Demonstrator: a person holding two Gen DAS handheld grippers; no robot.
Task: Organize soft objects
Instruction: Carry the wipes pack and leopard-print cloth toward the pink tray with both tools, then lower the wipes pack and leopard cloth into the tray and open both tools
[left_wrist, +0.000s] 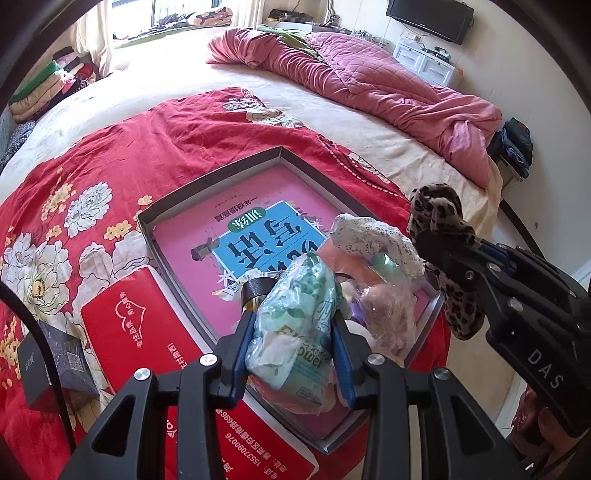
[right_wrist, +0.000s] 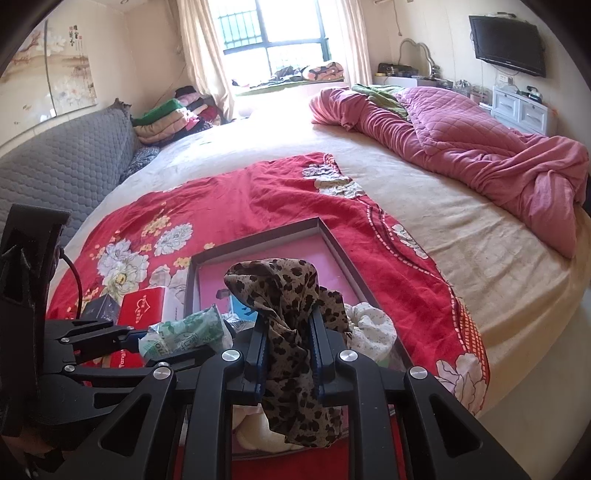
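Lowering both loads squarely inside box (left_wrist: 177, 206): left gripper (left_wrist: 295, 306) grasping tissue pack (left_wrist: 299, 314), right gripper (right_wrist: 290, 325) clenching leopard scarf (right_wrist: 284, 291) (release low, near corner).

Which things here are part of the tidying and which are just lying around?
Part of the job:
- tissue pack in left gripper
- leopard-print cloth in right gripper
- tray
- white lace cloth in the tray

Lying about:
- red box
- dark box
- pink quilt
- folded blankets

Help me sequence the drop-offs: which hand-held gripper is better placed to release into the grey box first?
Left hand-held gripper: its green plastic packet hangs over the box; the leopard-print cloth looks nearer the rim.
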